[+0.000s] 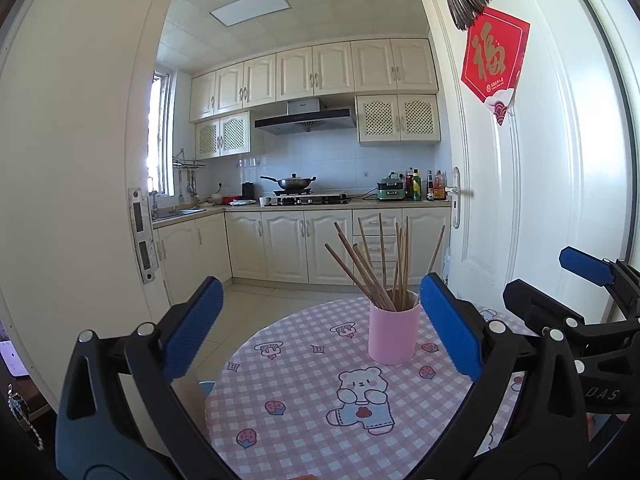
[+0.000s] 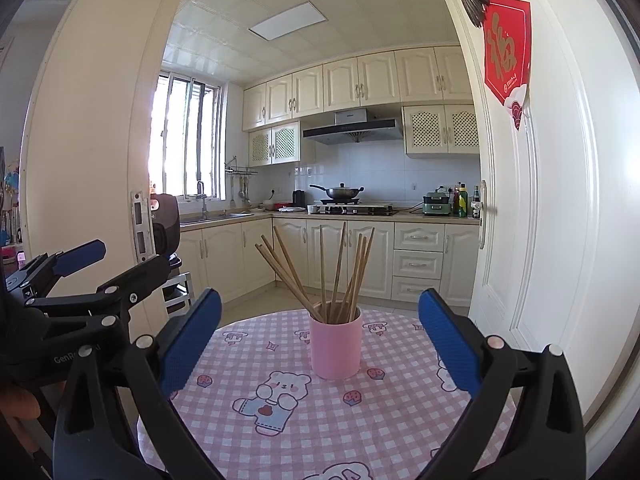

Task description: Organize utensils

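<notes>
A smooth pink cylindrical cup (image 1: 394,336) stands upright on a round desk (image 1: 304,432) covered by a glossy pink-and-white checked cloth printed with cartoon bears and strawberries. Out of the cup fans a bundle of thin, straight wooden chopsticks (image 1: 380,268), their upper ends spread apart — some leaning left, some nearly vertical, one tilted right.

The left tool (image 1: 320,332) hovers level over the near edge of the desk, pointing toward the cup. Its black plastic arms carry ribbed blue pads, and these stand wide apart, holding nothing; the cup sits ahead of them, close to the inner face of the right-hand pad. In the left wrist view the right tool (image 1: 560,276) shows at the right edge, alongside and apart from the cup.

From the right wrist camera the right tool (image 2: 320,344) is also spread wide and empty, with the cup (image 2: 336,344) centred between its blue pads and farther out on the desk (image 2: 320,440); the chopsticks (image 2: 332,276) rise above it. The left tool (image 2: 116,260) appears at the left side, held level. Part of a hand (image 2: 20,404) grips that handle at the lower left edge.
</notes>
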A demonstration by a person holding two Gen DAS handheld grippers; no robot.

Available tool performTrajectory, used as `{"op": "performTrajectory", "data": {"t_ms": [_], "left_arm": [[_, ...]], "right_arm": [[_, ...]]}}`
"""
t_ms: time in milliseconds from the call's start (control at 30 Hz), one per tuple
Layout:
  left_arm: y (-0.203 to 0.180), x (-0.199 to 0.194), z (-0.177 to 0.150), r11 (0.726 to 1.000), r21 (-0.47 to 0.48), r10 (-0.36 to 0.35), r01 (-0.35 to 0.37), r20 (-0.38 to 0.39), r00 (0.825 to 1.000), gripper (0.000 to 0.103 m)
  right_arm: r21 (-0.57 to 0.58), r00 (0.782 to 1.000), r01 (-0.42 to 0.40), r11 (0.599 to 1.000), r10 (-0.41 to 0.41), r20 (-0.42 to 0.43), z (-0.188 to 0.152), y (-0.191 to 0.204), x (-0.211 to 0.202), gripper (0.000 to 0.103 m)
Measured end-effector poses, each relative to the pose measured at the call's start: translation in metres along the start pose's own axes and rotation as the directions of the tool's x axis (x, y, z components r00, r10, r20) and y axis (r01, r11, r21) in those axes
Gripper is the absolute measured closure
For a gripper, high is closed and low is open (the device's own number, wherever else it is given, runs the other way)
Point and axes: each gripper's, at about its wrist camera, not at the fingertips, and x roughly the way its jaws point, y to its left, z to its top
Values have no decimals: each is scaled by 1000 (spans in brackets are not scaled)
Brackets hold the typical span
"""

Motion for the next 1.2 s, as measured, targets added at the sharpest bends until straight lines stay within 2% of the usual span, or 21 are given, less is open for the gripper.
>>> {"op": "performTrajectory", "data": {"t_ms": [1200], "left_arm": [[0,-1,1,1000,-1,-11,11,5,1000,6]], "right_arm": [[26,1000,-7,1000,7,-6,-1,0,0,8]]}}
